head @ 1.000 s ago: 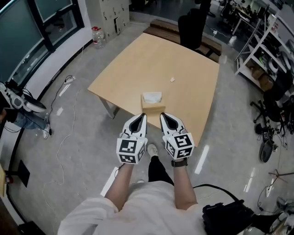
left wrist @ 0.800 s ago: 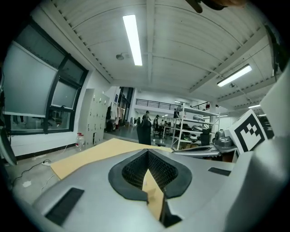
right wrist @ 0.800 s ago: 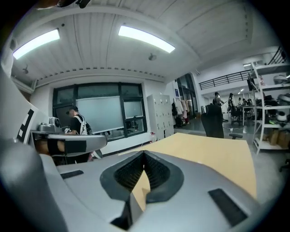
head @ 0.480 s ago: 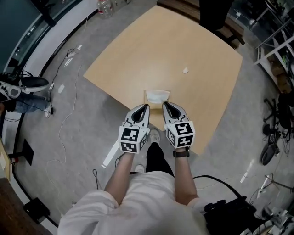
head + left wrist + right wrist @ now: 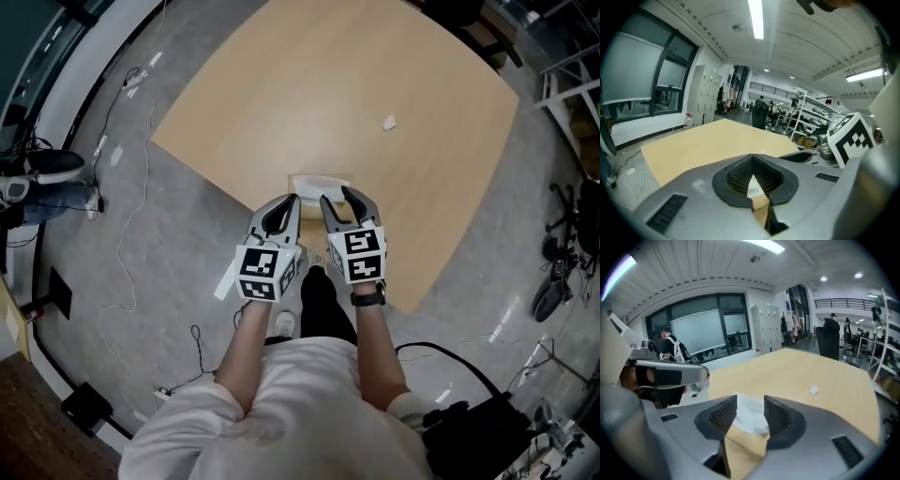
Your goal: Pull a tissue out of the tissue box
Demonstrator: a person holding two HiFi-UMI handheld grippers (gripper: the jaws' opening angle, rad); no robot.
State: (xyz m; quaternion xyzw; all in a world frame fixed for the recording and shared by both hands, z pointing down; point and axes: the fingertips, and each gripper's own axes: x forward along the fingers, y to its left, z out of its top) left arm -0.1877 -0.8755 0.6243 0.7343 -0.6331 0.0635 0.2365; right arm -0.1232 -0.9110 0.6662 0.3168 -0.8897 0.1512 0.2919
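A tan tissue box (image 5: 319, 184) with a white tissue (image 5: 317, 178) sticking out stands at the near edge of the wooden table (image 5: 375, 84). Both grippers hide most of it. My left gripper (image 5: 292, 201) hovers at the box's left side with its tips together; through them the left gripper view shows a sliver of the box (image 5: 759, 202). My right gripper (image 5: 337, 197) is over the box, and its jaws are opening. The right gripper (image 5: 750, 401) view shows the tissue (image 5: 751, 417) and box (image 5: 743, 448) in the gap, with the pads not pressing on them.
A small white scrap (image 5: 389, 122) lies farther back on the table. Cables (image 5: 122, 234) run over the grey floor at left. Shelving (image 5: 572, 84) stands at right and a black bag (image 5: 469, 431) lies by my feet.
Both grippers have moved forward and down from in front of the table to the tissue box. The right jaws, together before, now stand apart.
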